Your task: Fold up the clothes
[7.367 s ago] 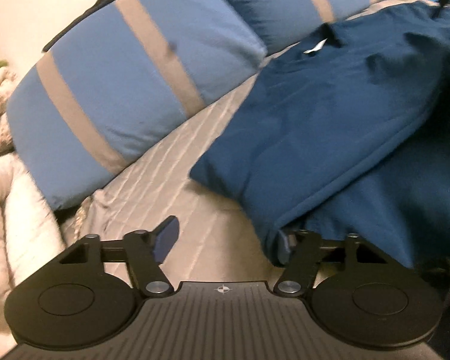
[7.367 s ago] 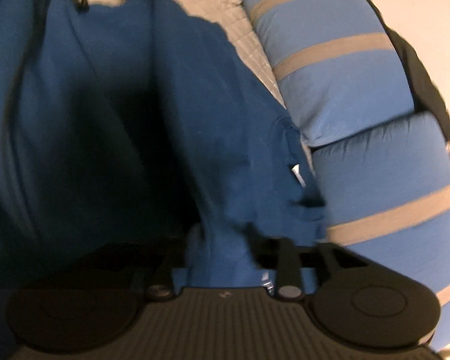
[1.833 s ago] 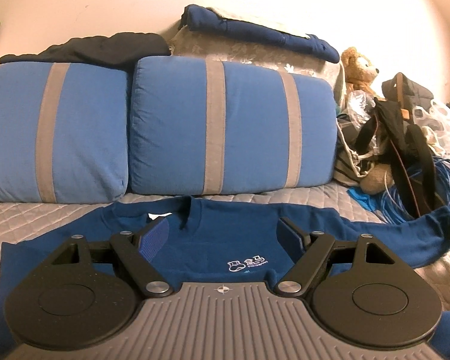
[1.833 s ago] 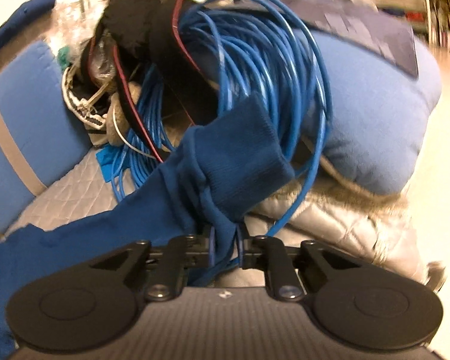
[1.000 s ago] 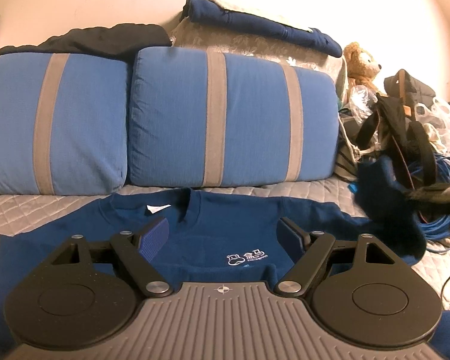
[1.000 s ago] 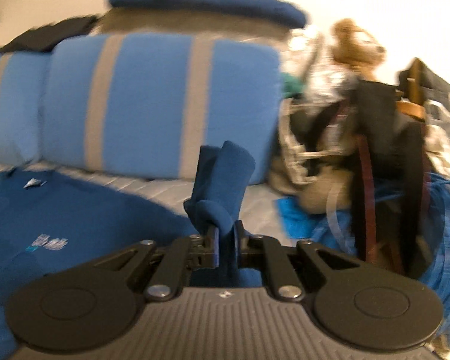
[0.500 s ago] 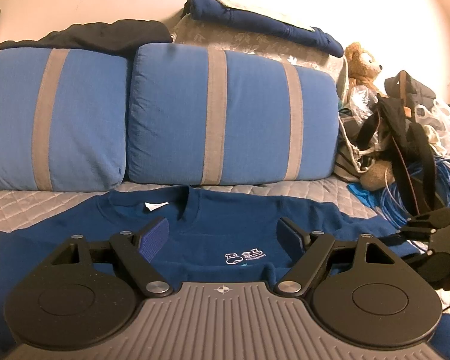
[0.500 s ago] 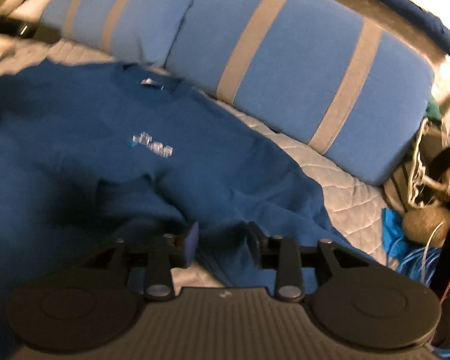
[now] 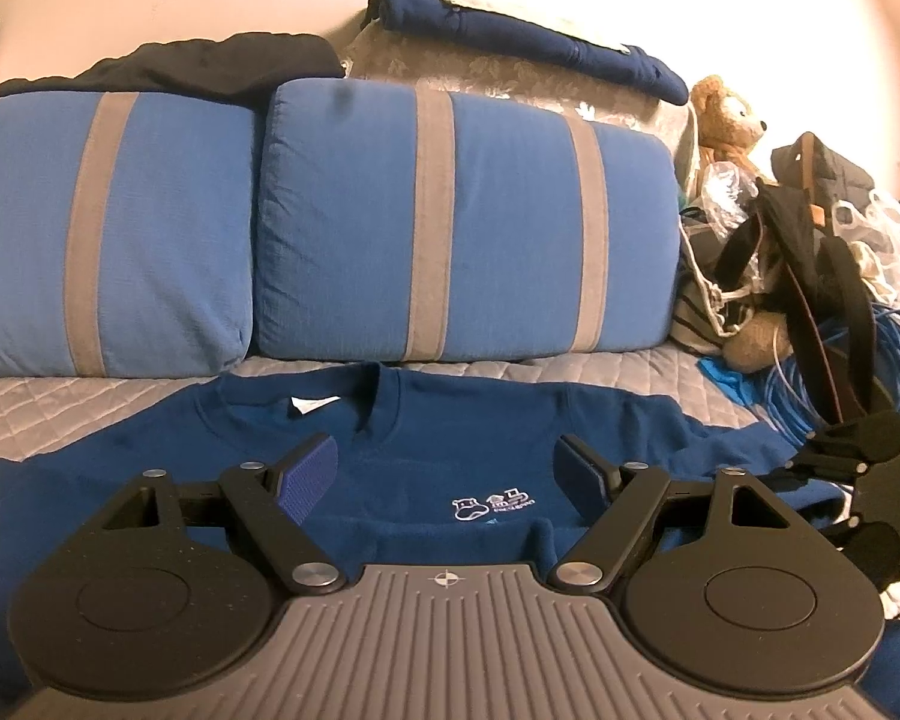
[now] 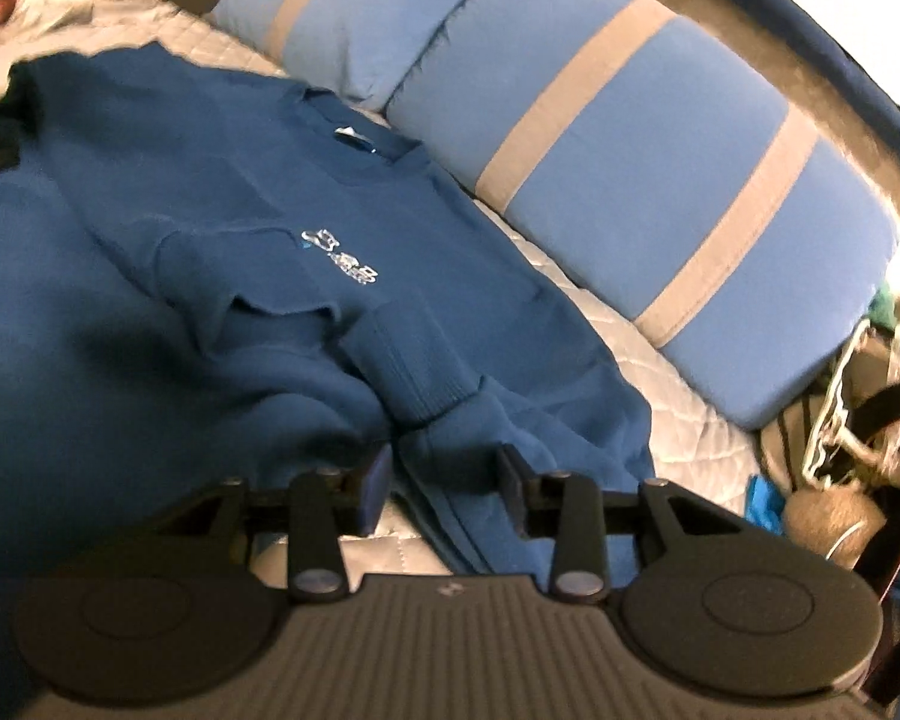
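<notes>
We see the left gripper [image 9: 447, 468] held with its jaws standing wide apart and nothing between them, above a blue sweatshirt [image 9: 450, 438] spread flat on the quilted grey bed cover [image 9: 60, 402]. The sweatshirt's collar faces the back edge of the bed, a white label showing inside it, and a small white logo [image 9: 492, 504] sits on the chest. Two blue cushions [image 9: 438, 228] with grey stripes stand along that back edge. At the right edge of the bed lie a teddy bear [image 9: 729, 114], dark bags and coiled blue cable [image 9: 894, 354]. The right gripper [image 9: 858, 462] shows there too, beside the sweatshirt's sleeve.
</notes>
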Motion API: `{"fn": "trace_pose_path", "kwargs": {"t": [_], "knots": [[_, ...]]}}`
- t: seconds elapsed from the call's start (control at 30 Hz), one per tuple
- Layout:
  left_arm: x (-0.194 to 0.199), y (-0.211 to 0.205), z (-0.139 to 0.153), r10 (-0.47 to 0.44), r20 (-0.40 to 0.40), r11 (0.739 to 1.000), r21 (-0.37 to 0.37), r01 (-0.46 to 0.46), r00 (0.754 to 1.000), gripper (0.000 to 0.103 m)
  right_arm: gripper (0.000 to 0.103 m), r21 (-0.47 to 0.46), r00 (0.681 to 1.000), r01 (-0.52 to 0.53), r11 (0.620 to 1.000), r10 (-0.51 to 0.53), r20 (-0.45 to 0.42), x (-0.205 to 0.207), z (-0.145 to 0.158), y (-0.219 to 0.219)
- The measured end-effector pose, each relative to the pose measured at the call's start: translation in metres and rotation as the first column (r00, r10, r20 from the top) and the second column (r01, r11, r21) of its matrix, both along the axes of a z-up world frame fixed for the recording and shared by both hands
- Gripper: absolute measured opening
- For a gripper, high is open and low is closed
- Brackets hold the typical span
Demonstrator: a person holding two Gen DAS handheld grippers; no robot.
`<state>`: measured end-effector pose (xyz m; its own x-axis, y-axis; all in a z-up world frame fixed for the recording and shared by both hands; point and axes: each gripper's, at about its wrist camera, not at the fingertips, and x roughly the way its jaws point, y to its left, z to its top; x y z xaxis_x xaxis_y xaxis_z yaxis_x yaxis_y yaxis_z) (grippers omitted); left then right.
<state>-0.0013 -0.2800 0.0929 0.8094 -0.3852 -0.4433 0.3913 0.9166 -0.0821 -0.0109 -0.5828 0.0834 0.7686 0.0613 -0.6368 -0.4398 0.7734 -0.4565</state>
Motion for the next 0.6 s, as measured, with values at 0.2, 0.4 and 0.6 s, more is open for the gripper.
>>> {"fn": "trace_pose_path", "kwargs": {"t": [0.2,0.4,0.6], "knots": [[0.0,0.001,-0.001,-0.005,-0.013,1.0,-0.014,0.005,1.0,0.079,0.017,-0.116,0.999,-0.048,0.992,0.049,0.001,0.004,-0.017,0.006],[0.006,0.001,-0.004,-0.045,-0.067,0.998,-0.05,0.042,0.997,0.079,0.006,-0.059,0.999,-0.014,0.998,0.015,0.029,0.006,-0.01,0.001],[0.03,0.005,0.003,-0.091,-0.295,0.973,-0.23,0.022,0.951,0.079,0.006,0.216,0.997,0.074,0.974,-0.076,-0.001,0.01,0.016,-0.025]]}}
